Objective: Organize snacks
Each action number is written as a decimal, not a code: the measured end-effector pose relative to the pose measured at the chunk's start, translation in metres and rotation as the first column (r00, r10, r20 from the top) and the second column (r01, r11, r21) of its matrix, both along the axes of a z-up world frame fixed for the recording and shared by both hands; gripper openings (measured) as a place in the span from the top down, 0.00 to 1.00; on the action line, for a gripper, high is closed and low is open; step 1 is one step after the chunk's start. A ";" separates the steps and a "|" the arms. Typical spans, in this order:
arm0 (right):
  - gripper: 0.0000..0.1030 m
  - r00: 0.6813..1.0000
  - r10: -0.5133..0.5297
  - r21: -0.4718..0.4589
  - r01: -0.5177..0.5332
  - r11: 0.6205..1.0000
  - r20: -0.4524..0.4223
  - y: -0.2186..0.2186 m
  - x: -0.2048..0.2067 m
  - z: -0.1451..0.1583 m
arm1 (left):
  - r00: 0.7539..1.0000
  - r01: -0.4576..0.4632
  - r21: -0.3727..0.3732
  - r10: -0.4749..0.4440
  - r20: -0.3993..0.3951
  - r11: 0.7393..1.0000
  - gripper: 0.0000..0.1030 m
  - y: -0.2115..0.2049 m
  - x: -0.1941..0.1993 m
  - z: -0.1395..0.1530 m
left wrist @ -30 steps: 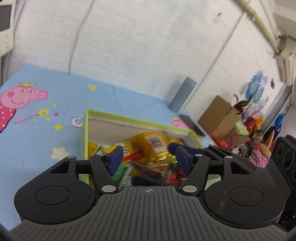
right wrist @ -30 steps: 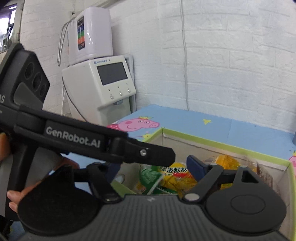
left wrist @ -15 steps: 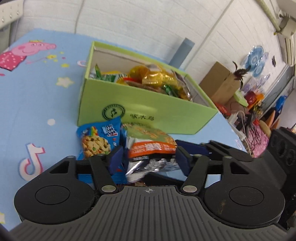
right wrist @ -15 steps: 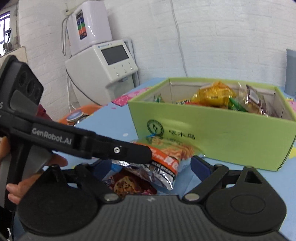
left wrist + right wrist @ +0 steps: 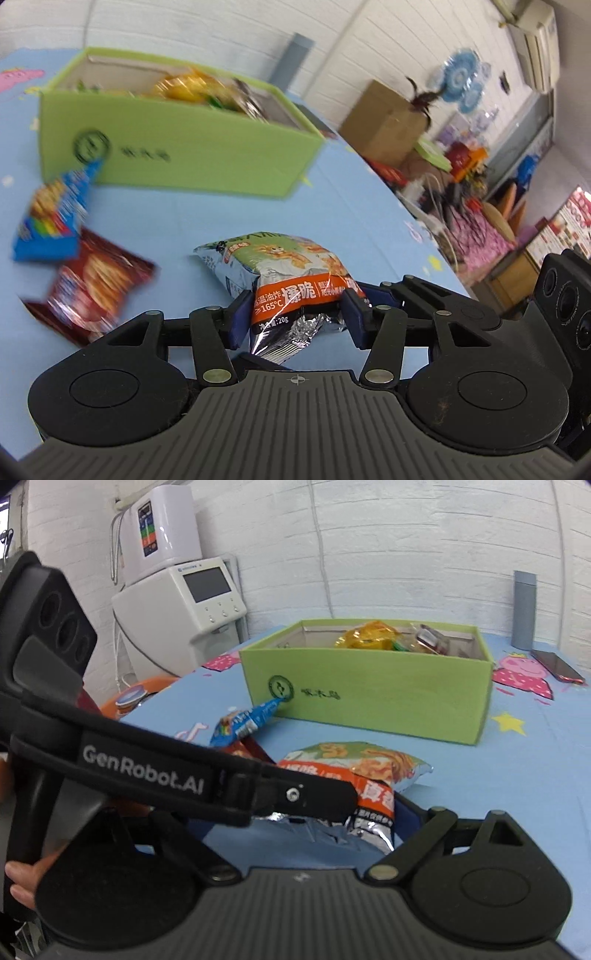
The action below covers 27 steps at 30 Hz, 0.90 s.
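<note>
Right wrist view: right gripper (image 5: pixel 266 834) spread wide, half hidden behind left gripper (image 5: pixel 291 319) grasping orange snack bag (image 5: pixel 291 291)

a lived-in room of a home, or perhaps a small office: white-painted brick walls (image 5: pixel 424 546), a tabletop under a blue cartoon-pig cloth (image 5: pixel 524 782), a white water dispenser (image 5: pixel 177 605) past the table's left edge, a wall air conditioner (image 5: pixel 535 51), and a cardboard box (image 5: pixel 384 122) among colourful clutter beyond the right edge.
</note>
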State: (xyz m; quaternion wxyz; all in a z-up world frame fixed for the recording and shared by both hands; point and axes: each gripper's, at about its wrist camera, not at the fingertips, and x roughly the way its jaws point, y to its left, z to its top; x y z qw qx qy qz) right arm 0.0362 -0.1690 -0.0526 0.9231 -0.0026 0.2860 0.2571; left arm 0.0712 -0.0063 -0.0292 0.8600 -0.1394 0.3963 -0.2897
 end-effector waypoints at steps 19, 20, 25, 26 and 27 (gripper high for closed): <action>0.10 0.982 -0.153 0.071 0.161 0.984 -0.112 -0.045 -0.044 -0.028 | 0.998 -0.037 0.125 0.042 -0.038 0.991 0.35 -0.022 -0.016 -0.003; 0.10 0.983 -0.149 0.072 0.157 0.985 -0.107 -0.045 -0.043 -0.028 | 0.999 -0.032 0.124 0.037 -0.040 0.992 0.36 -0.022 -0.015 -0.004; 0.10 0.987 -0.131 0.074 0.138 0.988 -0.093 -0.043 -0.035 -0.028 | 0.999 -0.008 0.109 0.013 -0.043 0.994 0.38 -0.025 -0.008 -0.007; 0.10 0.986 -0.126 0.088 0.136 0.987 -0.109 -0.043 -0.030 -0.029 | 0.999 -0.006 0.108 0.011 -0.049 0.994 0.38 -0.026 -0.006 -0.008; 0.09 0.984 -0.123 0.105 0.136 0.985 -0.127 -0.043 -0.027 -0.032 | 0.998 -0.005 0.109 0.011 -0.056 0.994 0.38 -0.027 -0.003 -0.008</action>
